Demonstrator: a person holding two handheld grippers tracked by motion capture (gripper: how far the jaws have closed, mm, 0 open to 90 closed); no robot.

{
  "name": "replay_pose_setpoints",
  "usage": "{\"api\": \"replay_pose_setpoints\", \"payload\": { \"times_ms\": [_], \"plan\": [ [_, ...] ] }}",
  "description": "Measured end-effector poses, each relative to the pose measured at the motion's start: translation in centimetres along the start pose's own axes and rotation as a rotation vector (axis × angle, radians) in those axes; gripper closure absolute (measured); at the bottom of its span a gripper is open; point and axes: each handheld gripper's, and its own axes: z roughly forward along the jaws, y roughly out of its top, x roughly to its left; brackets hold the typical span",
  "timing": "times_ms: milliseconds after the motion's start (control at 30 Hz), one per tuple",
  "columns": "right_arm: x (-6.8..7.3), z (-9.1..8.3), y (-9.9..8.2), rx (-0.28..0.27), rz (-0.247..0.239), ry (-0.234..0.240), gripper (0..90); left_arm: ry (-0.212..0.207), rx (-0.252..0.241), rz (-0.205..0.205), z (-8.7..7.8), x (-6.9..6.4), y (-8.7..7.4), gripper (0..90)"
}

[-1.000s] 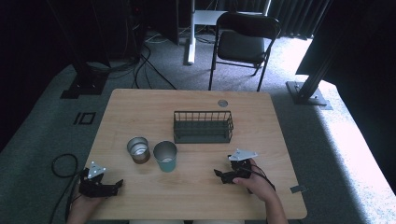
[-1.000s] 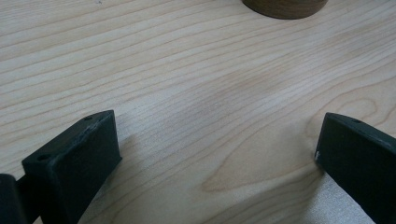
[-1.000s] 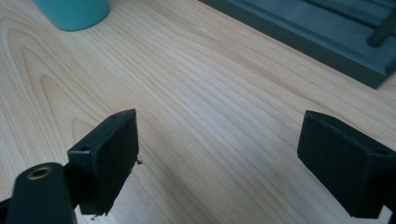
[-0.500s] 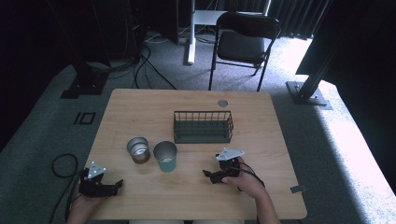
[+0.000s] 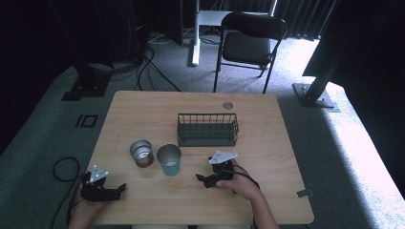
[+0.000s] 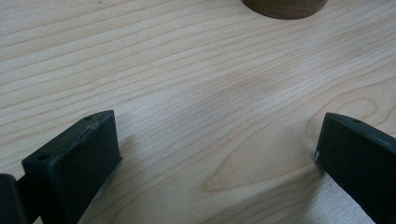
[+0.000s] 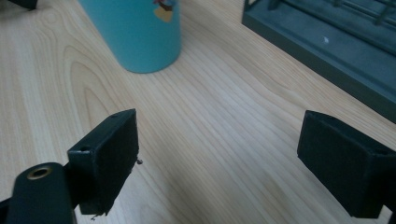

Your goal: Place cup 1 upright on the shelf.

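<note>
High view: fixed above the near edge of the tabletop (image 5: 143, 105), looking forward and down; takes in the whole top plus floor and a chair (image 5: 248, 40) past the far edge. Left gripper view: rides the left gripper (image 5: 119, 188) at the near left corner, very close to the wood, facing along its jaws; a brown round base (image 6: 285, 5) at its top edge is probably the metal can (image 5: 141, 153) of the high view. Right gripper view: rides the right gripper (image 5: 200, 179) near the near edge, low and close, facing the teal cup (image 7: 135, 32) and wire basket (image 7: 327, 46), both shared with the high view.
</note>
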Motion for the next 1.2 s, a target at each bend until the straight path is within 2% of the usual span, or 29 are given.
{"api": "replay_pose_setpoints", "payload": {
  "times_ms": [767, 967, 1167, 1200],
  "plan": [
    [2.2, 2.4, 2.4, -0.039, -0.055, 0.069, 12.3, 0.000, 0.000, 0.000, 0.0, 0.0, 0.0, 0.3],
    [2.9, 3.1, 3.1, -0.059, -0.060, 0.089, 12.3, 0.000, 0.000, 0.000, 0.0, 0.0, 0.0, 0.4],
    [3.3, 3.6, 4.0, -0.101, -0.071, 0.106, 12.3, 0.000, 0.000, 0.000, 0.0, 0.0, 0.0, 0.3],
    [3.4, 3.8, 4.2, -0.113, -0.086, 0.104, 12.3, 0.000, 0.000, 0.000, 0.0, 0.0, 0.0, 0.4]
  ]
}}
